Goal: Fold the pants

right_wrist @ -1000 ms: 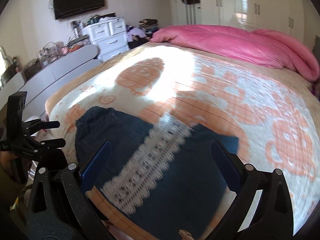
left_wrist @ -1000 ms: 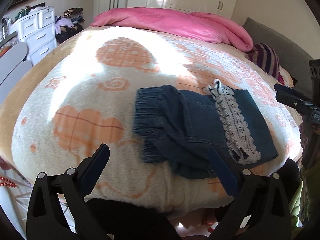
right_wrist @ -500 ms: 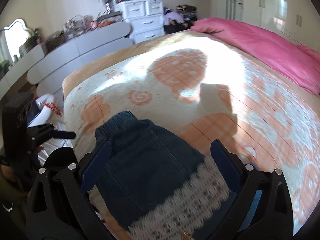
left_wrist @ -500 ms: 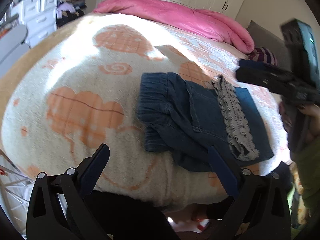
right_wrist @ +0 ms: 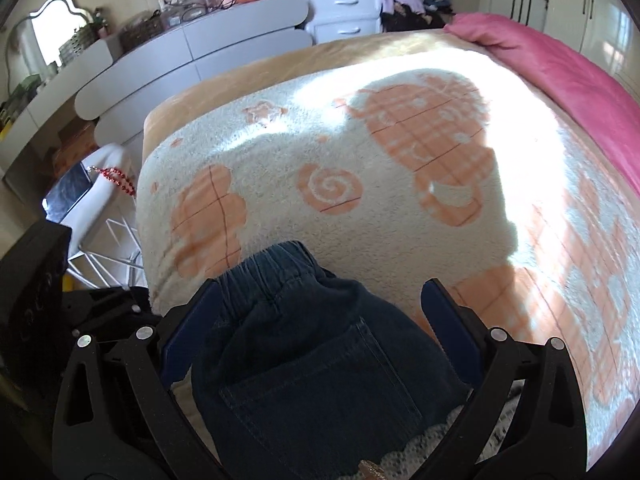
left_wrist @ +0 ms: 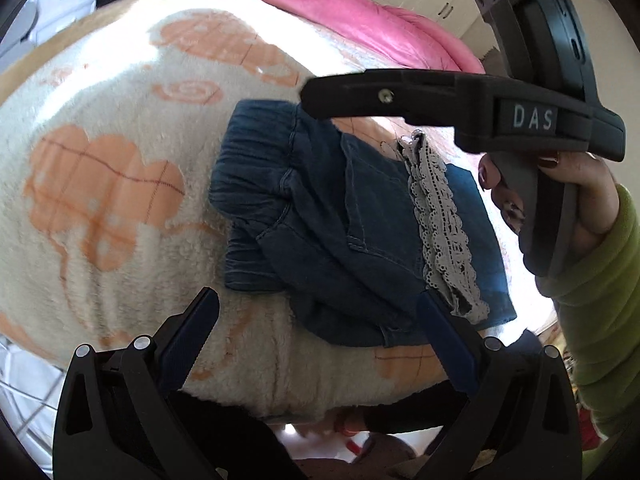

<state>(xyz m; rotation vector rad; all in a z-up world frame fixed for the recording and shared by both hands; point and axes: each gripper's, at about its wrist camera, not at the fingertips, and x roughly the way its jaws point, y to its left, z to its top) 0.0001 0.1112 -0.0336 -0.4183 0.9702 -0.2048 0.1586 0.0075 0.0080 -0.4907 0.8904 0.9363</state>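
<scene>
Dark blue denim pants (left_wrist: pixel 340 232) with a grey lace trim (left_wrist: pixel 440 220) lie folded on the cream and orange blanket (left_wrist: pixel 100 184), near its front edge. My left gripper (left_wrist: pixel 316 328) is open and empty, just short of the pants' near edge. My right gripper (right_wrist: pixel 320 308) is open and empty, hovering over the pants (right_wrist: pixel 320 360) with the elastic waistband (right_wrist: pixel 276 268) between its fingers. In the left wrist view the right gripper's body (left_wrist: pixel 460 108) reaches in from the right above the pants.
A pink duvet (left_wrist: pixel 340 4) lies along the bed's far side. A grey dresser (right_wrist: pixel 180 48) and white drawers (right_wrist: pixel 344 4) stand left of the bed. A white rack with red beads (right_wrist: pixel 116 178) stands by the bed corner.
My right gripper has swung left across the pants, from the lace trim to the waistband end, and now looms large in the left wrist view. My left gripper moved closer to the pants.
</scene>
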